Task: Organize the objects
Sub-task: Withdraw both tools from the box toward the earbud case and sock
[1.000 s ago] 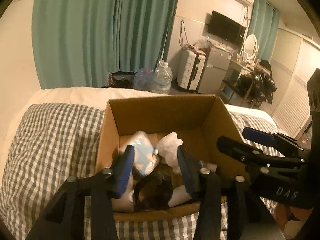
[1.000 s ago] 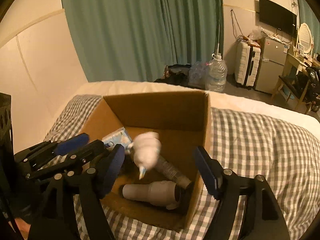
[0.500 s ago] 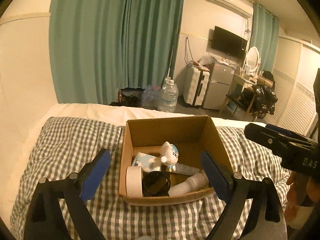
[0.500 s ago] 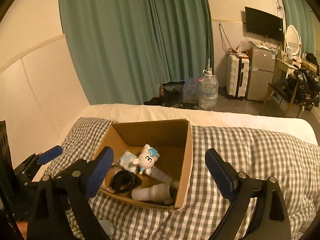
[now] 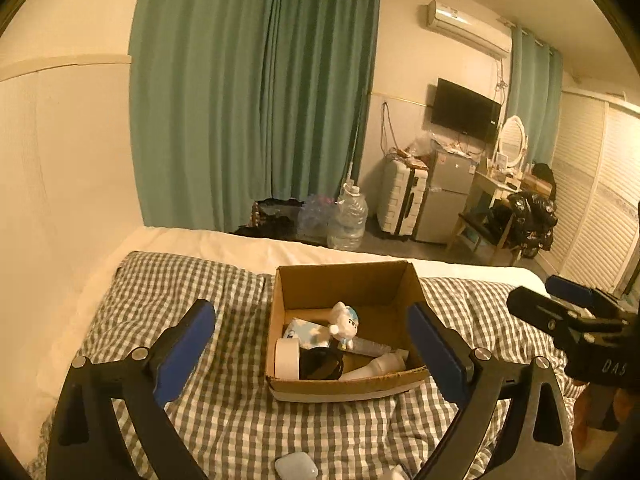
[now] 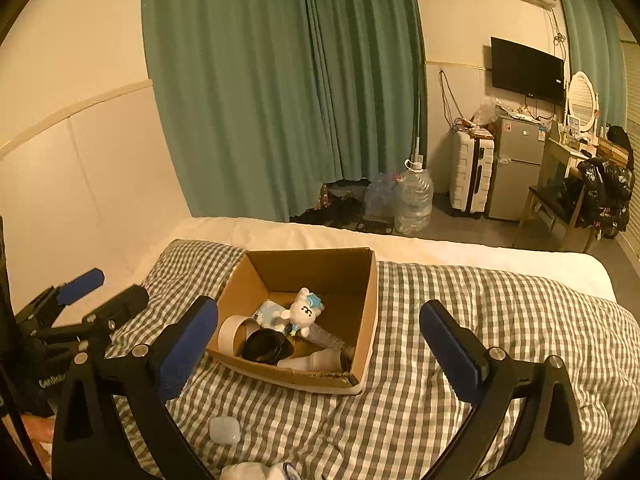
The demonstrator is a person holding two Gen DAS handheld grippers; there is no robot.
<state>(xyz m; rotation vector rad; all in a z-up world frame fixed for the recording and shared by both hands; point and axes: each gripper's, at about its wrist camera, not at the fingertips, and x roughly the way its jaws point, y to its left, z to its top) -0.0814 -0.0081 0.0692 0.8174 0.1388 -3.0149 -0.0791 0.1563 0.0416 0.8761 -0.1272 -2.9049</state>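
An open cardboard box sits on the checked blanket. Inside lie a white plush toy, a tape roll, a black round object, a blue-white packet, a white bottle and a grey tube. My left gripper is open and empty, held back above the blanket in front of the box. My right gripper is open and empty, likewise back from the box. A small pale case lies on the blanket near me.
The bed's checked blanket spreads around the box, white sheet beyond. A white item lies at the near edge. Past the bed stand a water jug, suitcase, small fridge, chair and green curtains.
Both grippers have pulled up and back from the box. The left gripper opened and let go of the plush toy, which now rests in the box.
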